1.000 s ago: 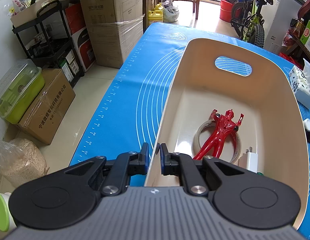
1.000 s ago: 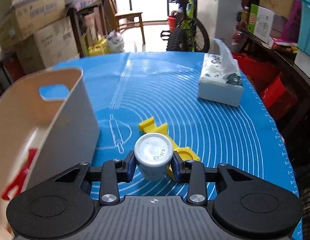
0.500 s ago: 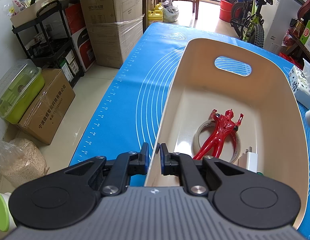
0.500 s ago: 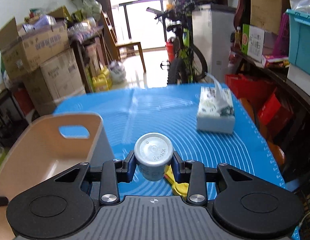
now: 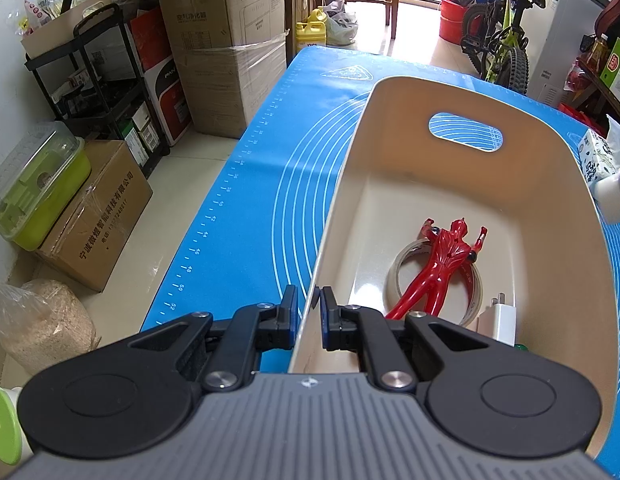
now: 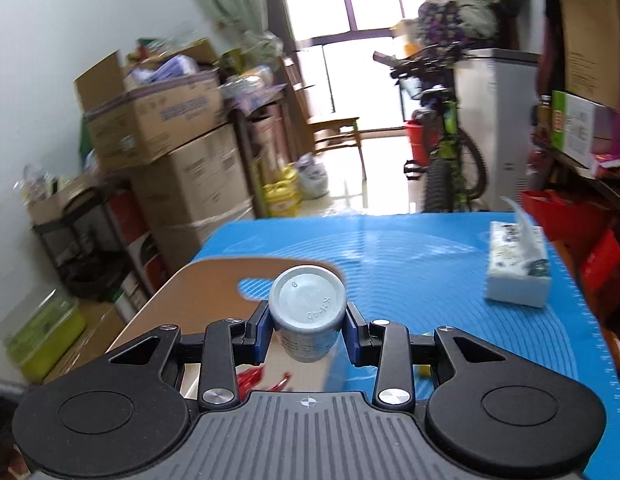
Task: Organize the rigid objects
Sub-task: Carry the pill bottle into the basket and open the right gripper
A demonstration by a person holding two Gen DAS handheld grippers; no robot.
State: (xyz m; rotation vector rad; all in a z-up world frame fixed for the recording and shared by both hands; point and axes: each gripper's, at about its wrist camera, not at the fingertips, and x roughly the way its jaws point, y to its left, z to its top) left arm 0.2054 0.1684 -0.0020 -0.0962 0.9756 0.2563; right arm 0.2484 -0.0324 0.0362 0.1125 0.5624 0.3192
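Note:
My left gripper [image 5: 308, 312] is shut on the near left wall of the cream bin [image 5: 346, 184], one finger inside and one outside. In the bin lie a red toy figure [image 5: 442, 264], a tape roll [image 5: 394, 280] and a white charger plug [image 5: 500, 318]. My right gripper [image 6: 307, 326] is shut on a white bottle [image 6: 307, 304] and holds it above the bin [image 6: 213, 280], over its right side. The bottle also shows at the right edge of the left wrist view [image 5: 614, 196]. The red figure [image 6: 253, 376] shows below the bottle.
The bin stands on a blue mat [image 5: 261, 184] that covers the table. A tissue box [image 6: 516, 276] stands on the mat at the right. A yellow piece [image 6: 424, 370] lies on the mat right of the bin. Cardboard boxes [image 5: 225, 40], a rack and a bicycle [image 5: 498, 44] surround the table.
My right gripper lifted the white bottle off the mat and carried it left, over the bin. The left gripper has kept its hold on the bin wall.

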